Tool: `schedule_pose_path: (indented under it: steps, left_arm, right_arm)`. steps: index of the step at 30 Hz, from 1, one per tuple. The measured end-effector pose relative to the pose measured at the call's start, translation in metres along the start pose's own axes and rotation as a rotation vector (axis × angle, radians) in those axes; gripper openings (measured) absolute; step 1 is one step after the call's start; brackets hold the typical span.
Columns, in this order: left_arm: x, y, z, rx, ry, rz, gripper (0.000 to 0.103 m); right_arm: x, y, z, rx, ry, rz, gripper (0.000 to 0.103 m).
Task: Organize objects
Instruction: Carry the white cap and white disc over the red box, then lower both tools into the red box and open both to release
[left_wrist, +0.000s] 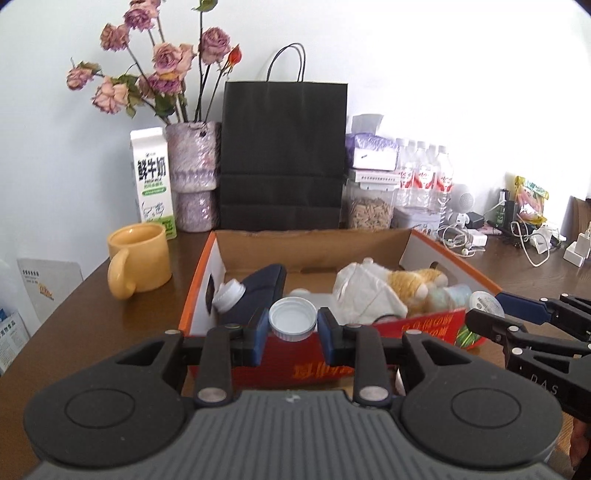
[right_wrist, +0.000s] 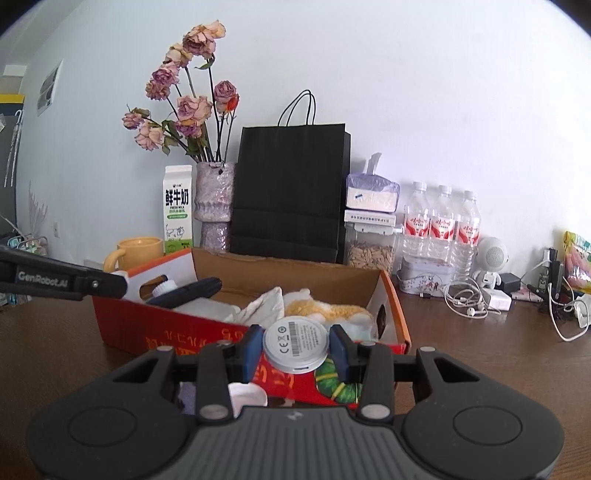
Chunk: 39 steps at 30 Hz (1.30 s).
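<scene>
My left gripper (left_wrist: 292, 326) is shut on a white ribbed cap (left_wrist: 293, 318) just above the near wall of an orange-and-red cardboard box (left_wrist: 424, 325). My right gripper (right_wrist: 295, 350) is shut on a white round disc with a barcode label (right_wrist: 295, 345), held over the box's near right corner (right_wrist: 400, 325). The right gripper also shows in the left wrist view (left_wrist: 491, 306), at the box's right side. Inside the box lie a dark blue bottle with a white cap (left_wrist: 258, 288), a white cloth (left_wrist: 365, 291) and a yellow plush toy (left_wrist: 413, 282).
A yellow mug (left_wrist: 138, 260) stands left of the box. Behind it are a milk carton (left_wrist: 152, 177), a vase of dried roses (left_wrist: 192, 173), a black paper bag (left_wrist: 282, 155), a jar of seeds (left_wrist: 369, 206), water bottles (right_wrist: 441, 225), and cables and chargers (right_wrist: 480, 299) at right.
</scene>
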<state>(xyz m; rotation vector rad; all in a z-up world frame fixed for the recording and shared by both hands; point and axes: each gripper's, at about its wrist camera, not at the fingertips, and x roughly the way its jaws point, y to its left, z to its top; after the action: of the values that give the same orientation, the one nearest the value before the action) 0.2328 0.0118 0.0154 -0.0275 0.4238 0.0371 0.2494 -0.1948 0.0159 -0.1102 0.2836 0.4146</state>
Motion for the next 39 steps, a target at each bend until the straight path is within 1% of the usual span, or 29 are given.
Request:
schedule_pose_path:
  steps: [3, 5, 8, 13, 17, 19, 22, 25, 29, 35, 39]
  left_arm:
    - [0.007, 0.0, 0.009, -0.012, -0.004, -0.019, 0.029]
    - [0.011, -0.001, 0.015, -0.012, -0.018, -0.014, 0.029]
    - [0.019, -0.001, 0.025, -0.018, -0.031, -0.018, 0.029]
    - [0.038, 0.0, 0.042, -0.022, -0.042, -0.047, 0.029]
    - [0.054, -0.001, 0.052, -0.018, -0.062, -0.07, 0.029]
    - [0.065, -0.001, 0.055, -0.01, -0.056, -0.087, 0.029]
    - [0.08, 0.003, 0.06, -0.023, -0.044, -0.09, 0.029]
    - [0.092, 0.005, 0.061, -0.013, -0.034, -0.093, 0.029]
    - [0.101, 0.002, 0.056, 0.016, -0.018, -0.103, 0.029]
    - [0.105, -0.001, 0.047, 0.039, 0.005, -0.097, 0.029]
    - [0.102, -0.005, 0.044, 0.06, -0.007, -0.089, 0.029]
  right_arm:
    - [0.005, 0.002, 0.011, -0.01, -0.013, 0.007, 0.038]
    - [0.011, 0.004, 0.018, -0.022, -0.022, 0.008, 0.038]
    - [0.024, 0.005, 0.027, -0.016, -0.028, 0.02, 0.038]
    - [0.048, 0.011, 0.04, -0.022, -0.04, 0.028, 0.038]
    - [0.063, 0.011, 0.044, -0.012, -0.047, 0.032, 0.038]
    - [0.071, 0.011, 0.044, -0.013, -0.041, 0.034, 0.038]
    - [0.08, 0.009, 0.044, -0.01, -0.039, 0.046, 0.038]
    - [0.086, 0.007, 0.042, -0.015, -0.037, 0.049, 0.038]
    - [0.092, 0.003, 0.036, -0.016, -0.014, 0.043, 0.038]
    - [0.096, 0.001, 0.03, -0.012, 0.015, 0.037, 0.038]
    - [0.095, 0.0, 0.029, -0.011, 0.02, 0.032, 0.038]
